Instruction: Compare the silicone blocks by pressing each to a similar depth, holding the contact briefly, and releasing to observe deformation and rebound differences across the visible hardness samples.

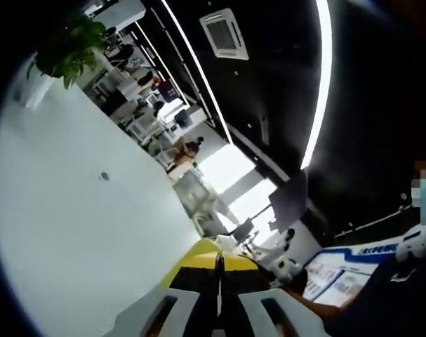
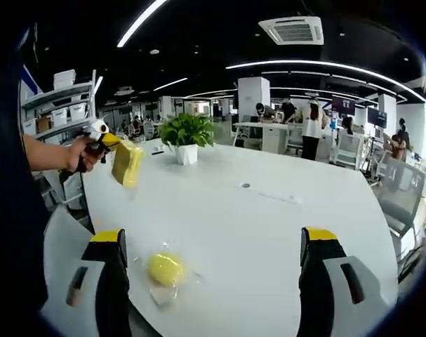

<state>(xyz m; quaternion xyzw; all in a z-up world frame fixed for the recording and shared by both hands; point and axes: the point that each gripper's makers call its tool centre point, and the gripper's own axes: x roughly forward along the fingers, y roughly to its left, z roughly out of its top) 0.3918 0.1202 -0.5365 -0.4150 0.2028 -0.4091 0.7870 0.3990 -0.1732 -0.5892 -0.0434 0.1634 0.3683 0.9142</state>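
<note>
A round yellow silicone block [image 2: 165,269] in a clear bag lies on the white table [image 2: 269,210], near its front edge. My right gripper [image 2: 213,235] is open and wide, its yellow-tipped jaws standing either side of the block and slightly behind it, touching nothing. At the left, a hand holds my left gripper [image 2: 109,142] above the table edge, shut on a second, flatter yellow block [image 2: 126,163] that hangs from it at a tilt. In the left gripper view the left gripper [image 1: 218,265] has its jaws closed together, and the block itself is hidden.
A potted plant [image 2: 187,137] in a white pot stands at the far side of the table [image 1: 79,210], with a small round port [image 2: 245,185] at mid-table. Shelving [image 2: 58,105] stands at the left, a chair [image 2: 398,196] at the right, and people work at desks behind.
</note>
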